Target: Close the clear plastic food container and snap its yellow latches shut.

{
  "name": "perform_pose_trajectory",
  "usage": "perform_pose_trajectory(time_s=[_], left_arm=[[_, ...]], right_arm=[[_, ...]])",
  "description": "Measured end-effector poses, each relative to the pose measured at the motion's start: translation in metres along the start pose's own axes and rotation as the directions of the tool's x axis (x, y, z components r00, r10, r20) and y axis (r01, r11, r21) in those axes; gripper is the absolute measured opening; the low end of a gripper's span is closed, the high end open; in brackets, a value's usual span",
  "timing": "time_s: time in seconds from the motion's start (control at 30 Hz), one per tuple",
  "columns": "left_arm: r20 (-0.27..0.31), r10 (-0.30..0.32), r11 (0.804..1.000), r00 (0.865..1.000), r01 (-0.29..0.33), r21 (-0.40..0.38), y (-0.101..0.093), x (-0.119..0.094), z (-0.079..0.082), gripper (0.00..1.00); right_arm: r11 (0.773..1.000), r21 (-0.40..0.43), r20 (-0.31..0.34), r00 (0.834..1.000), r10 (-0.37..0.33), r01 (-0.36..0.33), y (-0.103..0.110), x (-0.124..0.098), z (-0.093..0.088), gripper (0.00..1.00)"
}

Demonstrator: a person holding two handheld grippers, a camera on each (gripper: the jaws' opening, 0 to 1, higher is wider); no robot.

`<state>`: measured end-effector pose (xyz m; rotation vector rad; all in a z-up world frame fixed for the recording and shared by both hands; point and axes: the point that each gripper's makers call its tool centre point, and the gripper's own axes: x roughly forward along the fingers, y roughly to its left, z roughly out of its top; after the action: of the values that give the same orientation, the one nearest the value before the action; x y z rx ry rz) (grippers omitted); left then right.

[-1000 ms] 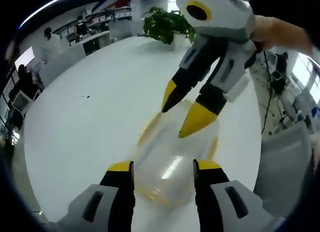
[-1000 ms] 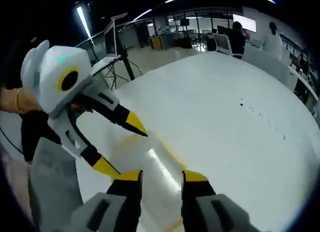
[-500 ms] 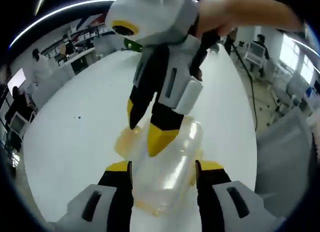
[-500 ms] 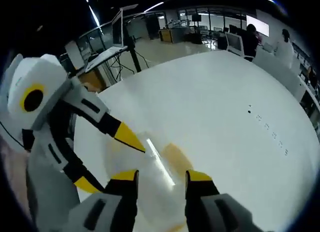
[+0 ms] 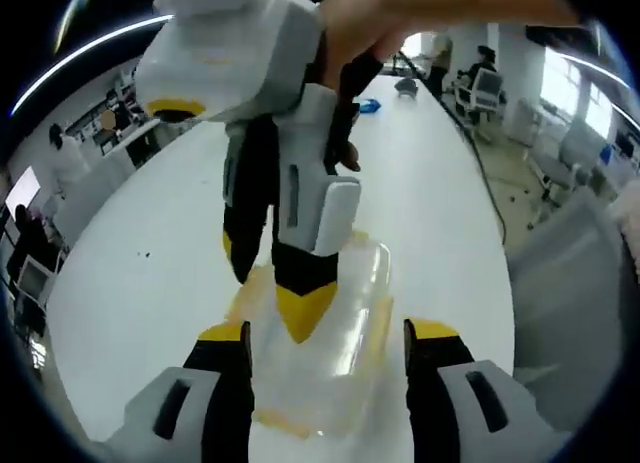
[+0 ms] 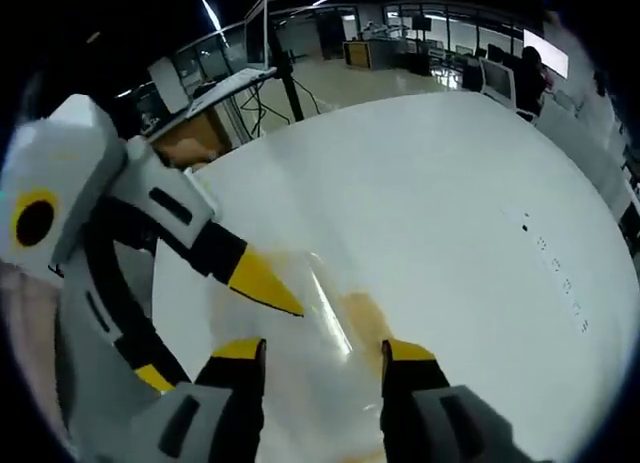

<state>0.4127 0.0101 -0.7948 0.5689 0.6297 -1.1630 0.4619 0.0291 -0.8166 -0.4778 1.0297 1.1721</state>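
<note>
Centrally lying on the white table [image 5: 140, 283]: clear plastic food container [image 5: 335, 328], seen in the left gripper view between that view's own jaws and again in the right gripper view [image 6: 320, 328] just ahead of the jaw tips. Showing yellow latches [image 5: 250, 288] along its edges, with another yellowish patch [image 6: 360, 313] visible through the clear plastic on the other side; whether any latch is snapped down, cannot tell, since the plastic is blurred. Straddling the near end of the container: left gripper [image 5: 325, 333], jaws spread wide, one tip on each side of the box and gripping nothing. Coming down from above in the same view: right gripper [image 5: 270, 288], held by a person's hand [image 5: 400, 23], its two yellow tips pointing at the lid, the nearer tip overlapping the clear top; contact not certain. Standing apart in the right gripper view: right gripper's own jaws [image 6: 315, 348], released, with the container's clear surface between and beyond them. Reaching in from the left of that view: left gripper [image 6: 215, 318], one yellow tip lying over the container's edge. Sitting farther back: desks, monitors and people beyond the table.
</note>
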Motion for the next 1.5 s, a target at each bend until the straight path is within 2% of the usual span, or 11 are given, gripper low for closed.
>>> perform_pose_trajectory(time_s=[0.2,0.23,0.37,0.5,0.53,0.77,0.8,1.1,1.3,1.4,1.5], left_arm=[[-0.051,0.008,1.000,0.999,-0.006,0.031,-0.003,0.015,-0.018,0.54],[-0.010,0.032,0.996,0.999,-0.031,0.084,0.001,0.016,-0.011,0.55],[-0.029,0.063,0.997,0.998,-0.062,0.048,0.001,0.015,-0.015,0.52],[-0.054,0.068,0.992,0.996,-0.062,0.112,0.001,0.016,-0.019,0.52],[-0.068,0.070,0.986,0.995,-0.059,0.154,0.001,0.016,-0.020,0.51],[-0.080,0.064,0.989,0.995,-0.052,0.140,0.002,0.017,-0.020,0.50],[-0.084,0.060,0.989,0.995,-0.048,0.142,0.002,0.017,-0.020,0.50],[-0.086,0.052,0.991,0.995,-0.041,0.130,0.003,0.016,-0.020,0.50],[-0.082,0.045,0.991,0.996,-0.034,0.126,0.004,0.017,-0.020,0.51],[-0.074,0.035,0.991,0.997,-0.025,0.133,0.005,0.018,-0.018,0.53],[-0.068,0.037,0.990,0.997,-0.027,0.136,0.004,0.018,-0.019,0.53]], right_arm=[[1.000,-0.002,-0.038,0.999,0.020,-0.020,-0.004,0.004,0.001,0.43],[1.000,-0.002,-0.045,0.999,0.023,-0.023,-0.005,0.004,0.001,0.42],[0.998,-0.017,-0.081,0.995,0.055,-0.057,-0.005,0.004,0.000,0.40],[0.995,-0.023,-0.112,0.990,0.090,-0.093,-0.005,0.006,-0.001,0.40],[0.995,-0.023,-0.126,0.987,0.097,-0.101,-0.006,0.007,0.000,0.39],[0.983,-0.076,-0.234,0.961,0.146,-0.168,-0.005,0.009,0.000,0.32],[0.976,-0.109,-0.239,0.958,0.160,-0.191,-0.003,0.009,0.000,0.32],[0.960,-0.052,-0.237,0.937,0.256,-0.275,-0.004,0.012,-0.001,0.31],[0.951,-0.046,-0.273,0.920,0.282,-0.305,-0.003,0.013,-0.002,0.29],[0.938,-0.052,-0.300,0.902,0.312,-0.342,-0.001,0.011,-0.004,0.30],[0.939,-0.055,-0.306,0.901,0.308,-0.340,0.002,0.009,-0.005,0.31]])
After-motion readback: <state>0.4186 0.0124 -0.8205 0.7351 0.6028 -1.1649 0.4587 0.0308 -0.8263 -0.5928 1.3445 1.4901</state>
